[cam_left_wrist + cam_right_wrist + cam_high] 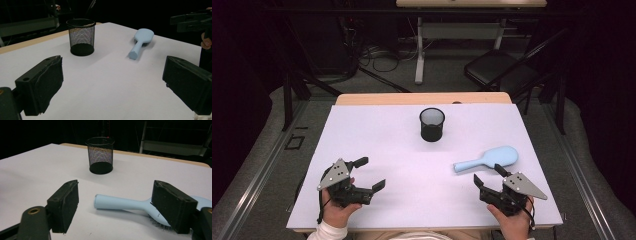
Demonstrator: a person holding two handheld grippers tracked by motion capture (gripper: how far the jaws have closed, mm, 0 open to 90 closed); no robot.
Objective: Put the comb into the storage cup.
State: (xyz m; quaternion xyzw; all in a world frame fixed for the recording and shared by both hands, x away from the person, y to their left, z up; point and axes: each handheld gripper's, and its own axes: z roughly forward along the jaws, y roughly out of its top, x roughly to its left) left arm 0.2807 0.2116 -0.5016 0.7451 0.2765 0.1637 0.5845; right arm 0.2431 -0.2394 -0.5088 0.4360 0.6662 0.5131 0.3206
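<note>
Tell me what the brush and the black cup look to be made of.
Hairbrush: likely plastic, smooth matte pale blue, moulded in one piece, bristles facing the table.
Cup: probably metal wire mesh, black; you see through its wall, and the base looks solid.

Black mesh cup (432, 124) upright on white table (377, 145), black chair (499, 70) beyond

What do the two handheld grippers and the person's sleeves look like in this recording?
Both the left gripper and the right gripper are black, each with two blocky jaws carrying flat dark pads and a grey three-cornered plate with small dark holes on top. A thin black cable trails from each. A white sleeve shows at the left wrist.
</note>
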